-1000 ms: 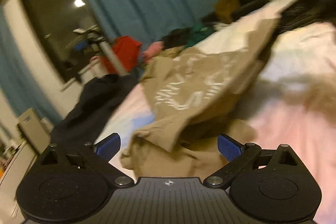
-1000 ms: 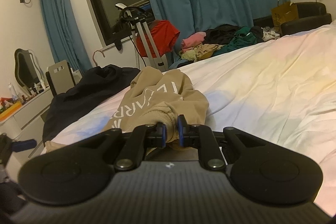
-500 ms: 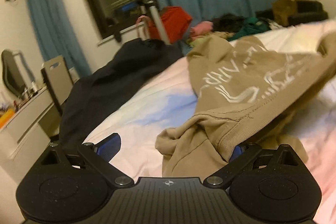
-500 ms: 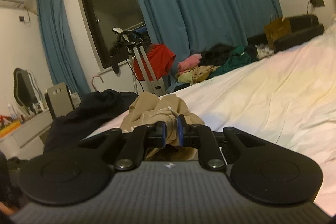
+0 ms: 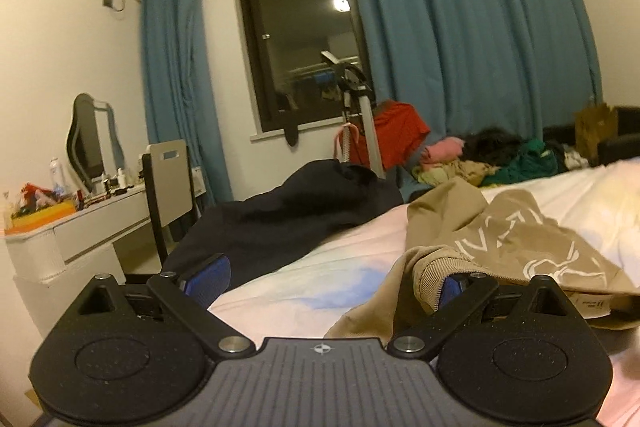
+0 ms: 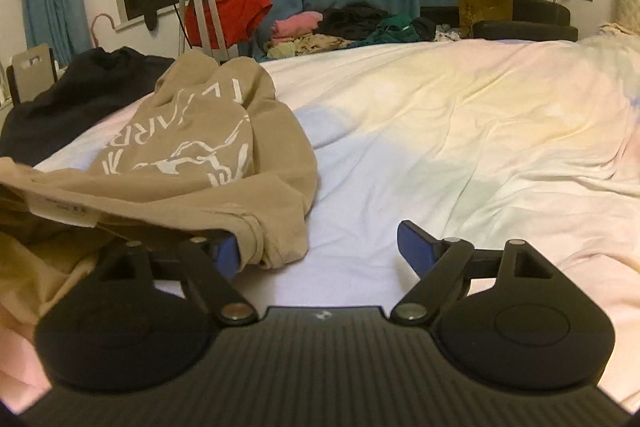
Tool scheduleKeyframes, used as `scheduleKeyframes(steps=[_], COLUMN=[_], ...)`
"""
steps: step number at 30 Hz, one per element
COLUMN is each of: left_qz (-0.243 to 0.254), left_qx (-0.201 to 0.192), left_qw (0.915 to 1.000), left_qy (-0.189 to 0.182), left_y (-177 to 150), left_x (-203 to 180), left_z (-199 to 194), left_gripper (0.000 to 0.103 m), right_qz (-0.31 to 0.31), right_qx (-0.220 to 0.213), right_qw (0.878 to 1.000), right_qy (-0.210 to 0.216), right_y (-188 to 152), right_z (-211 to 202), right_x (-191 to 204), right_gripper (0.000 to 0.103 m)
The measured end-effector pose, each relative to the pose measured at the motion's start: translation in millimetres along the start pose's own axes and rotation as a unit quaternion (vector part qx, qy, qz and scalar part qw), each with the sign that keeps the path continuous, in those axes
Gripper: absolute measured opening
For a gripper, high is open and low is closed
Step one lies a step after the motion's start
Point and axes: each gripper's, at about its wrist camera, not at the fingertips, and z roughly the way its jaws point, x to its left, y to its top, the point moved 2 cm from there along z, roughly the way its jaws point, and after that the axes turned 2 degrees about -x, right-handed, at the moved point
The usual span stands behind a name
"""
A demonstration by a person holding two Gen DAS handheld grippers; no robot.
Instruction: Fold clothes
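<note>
Left gripper [image 5: 326, 281]: jaws spread wide, one dark garment [image 5: 280, 223] ahead beyond its left finger, and the ribbed hem of one tan sweatshirt [image 5: 496, 251] draped against its right finger [image 5: 450, 289], nothing pinched. Right gripper [image 6: 322, 249]: jaws likewise spread, the tan sweatshirt [image 6: 208, 151] bunched ahead-left with its hem touching the left finger [image 6: 228, 253]. Bare pastel bedsheet [image 6: 460, 131] lies between the two fingers and to the right.

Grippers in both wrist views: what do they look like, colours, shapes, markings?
Left gripper and right gripper match: black speckled plastic, two round lobes, ribbed centre plate with a small white logo, angled link arms with silver pivot screws, blue ribbed pads. No cables or sleeves visible.
</note>
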Motion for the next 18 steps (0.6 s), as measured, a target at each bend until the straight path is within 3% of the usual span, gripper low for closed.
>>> scheduleKeyframes(steps=[5,9,11,18], left_qz=[-0.038,-0.081,-0.094,-0.105], left_qx=[-0.017,-0.082,-0.119,-0.186], left_qw=[0.9991,0.9934,0.9884,0.9768], left_qy=[-0.004,-0.002,0.009,0.01], left_y=[13,58,90,230], left_x=[11,24,28,51], left_z=[-24,-61,-77,-124], left_gripper=[0.1,0.099,0.099,0.098], right_qz=[0.027,0.057,0.06,0.047], right_qx=[-0.082,-0.155,-0.182,-0.273], right_qw=[0.996,0.986,0.981,0.959], right_qy=[0.0,0.018,0.024,0.058], right_y=[27,82,119,246], right_z=[-41,-88,-109,-206], right_x=[-14,-19,-17,-12], right_gripper=[0.081,0.081,0.081,0.081])
